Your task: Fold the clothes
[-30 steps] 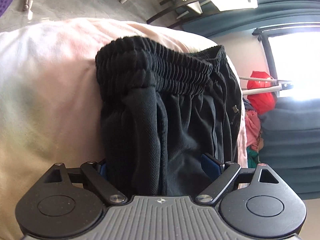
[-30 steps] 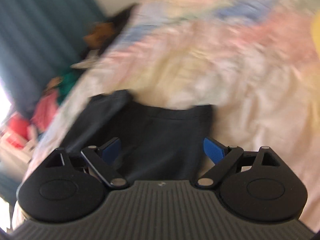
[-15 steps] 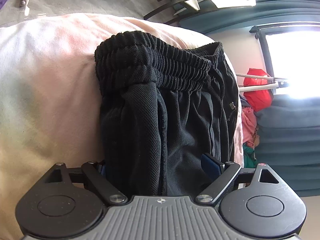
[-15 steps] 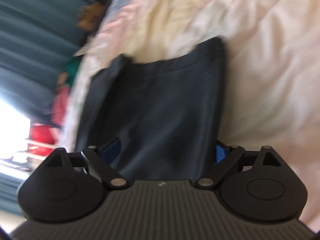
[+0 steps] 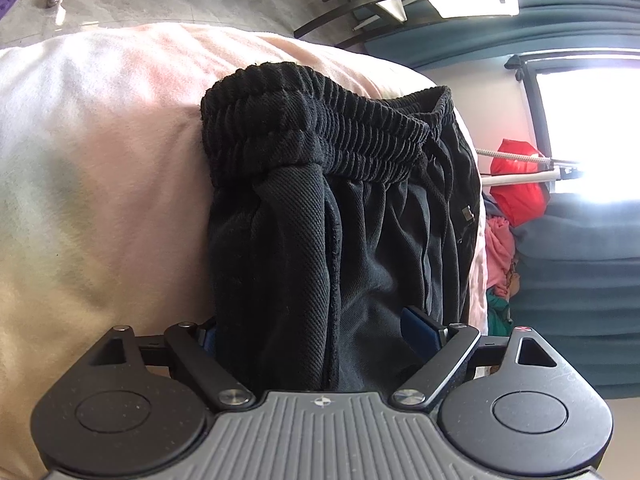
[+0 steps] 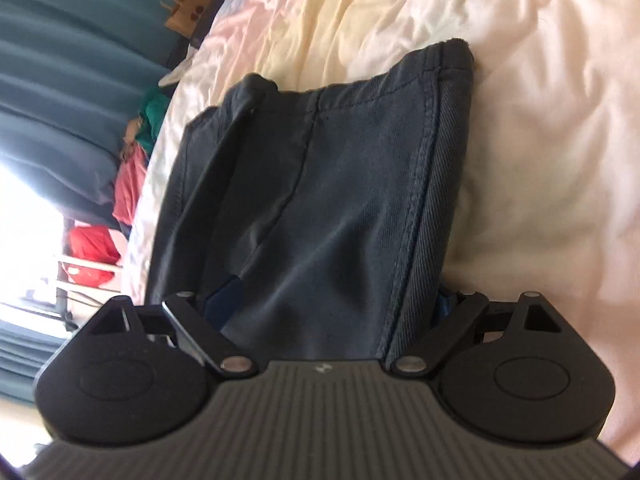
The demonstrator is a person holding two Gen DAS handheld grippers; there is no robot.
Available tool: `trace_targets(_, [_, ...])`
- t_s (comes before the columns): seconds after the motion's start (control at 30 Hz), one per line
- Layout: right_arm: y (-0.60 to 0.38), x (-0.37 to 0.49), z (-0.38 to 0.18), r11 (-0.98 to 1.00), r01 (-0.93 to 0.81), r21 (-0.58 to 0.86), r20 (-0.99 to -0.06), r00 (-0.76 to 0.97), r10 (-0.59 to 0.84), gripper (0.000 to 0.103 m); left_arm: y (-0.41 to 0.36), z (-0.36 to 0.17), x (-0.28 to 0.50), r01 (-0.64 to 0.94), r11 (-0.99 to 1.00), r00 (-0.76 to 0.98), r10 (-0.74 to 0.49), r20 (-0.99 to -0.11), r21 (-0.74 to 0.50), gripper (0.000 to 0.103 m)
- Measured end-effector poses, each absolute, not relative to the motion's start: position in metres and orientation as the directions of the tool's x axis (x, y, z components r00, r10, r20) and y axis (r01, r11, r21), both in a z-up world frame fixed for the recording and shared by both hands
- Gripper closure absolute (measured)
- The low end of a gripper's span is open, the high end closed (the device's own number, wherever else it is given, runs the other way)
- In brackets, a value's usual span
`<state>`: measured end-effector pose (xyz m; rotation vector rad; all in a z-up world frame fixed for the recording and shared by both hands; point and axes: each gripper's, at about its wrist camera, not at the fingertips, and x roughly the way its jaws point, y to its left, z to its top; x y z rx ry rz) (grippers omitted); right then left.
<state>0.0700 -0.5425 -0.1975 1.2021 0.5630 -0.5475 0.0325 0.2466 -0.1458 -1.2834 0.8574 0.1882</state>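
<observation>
**Left wrist view: black trousers straddled at both ends on the bed**

The left gripper (image 5: 308, 332) has its fingers spread wide around the waistband end of the black trousers (image 5: 360, 240), which lie doubled lengthwise on the pale duvet (image 5: 100, 180). The right gripper (image 6: 340, 300) likewise stands wide around the hem end. Neither visibly pinches cloth. A shallow bite would probably catch only the top layer, letting the doubled legs slide apart. A clothes pile (image 5: 516, 184) sits beyond the bed edge, well apart; nothing blocks the trousers.
</observation>
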Motion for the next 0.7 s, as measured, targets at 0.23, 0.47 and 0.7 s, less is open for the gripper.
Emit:
trace_targets(0.23, [-0.537, 0.077, -0.184, 0.324, 0.616, 0.718, -0.612, 0.781, -0.129, 0.009, 0.247, -0.147, 0.033, -0.562, 0.321, 0.684, -0.338, -0.646, -0.762, 0.015])
trace_targets(0.47, [-0.537, 0.077, -0.177, 0.343, 0.582, 0.737, -0.561, 0.81, -0.171, 0.022, 0.246, -0.148, 0.035, -0.562, 0.327, 0.677, -0.346, -0.65, -0.76, 0.019])
trace_targets(0.7, [-0.55, 0.068, -0.196, 0.246, 0.67, 0.7, -0.619, 0.742, -0.258, 0.048, 0.244, -0.152, 0.04, -0.586, 0.317, 0.663, -0.342, -0.666, -0.746, 0.022])
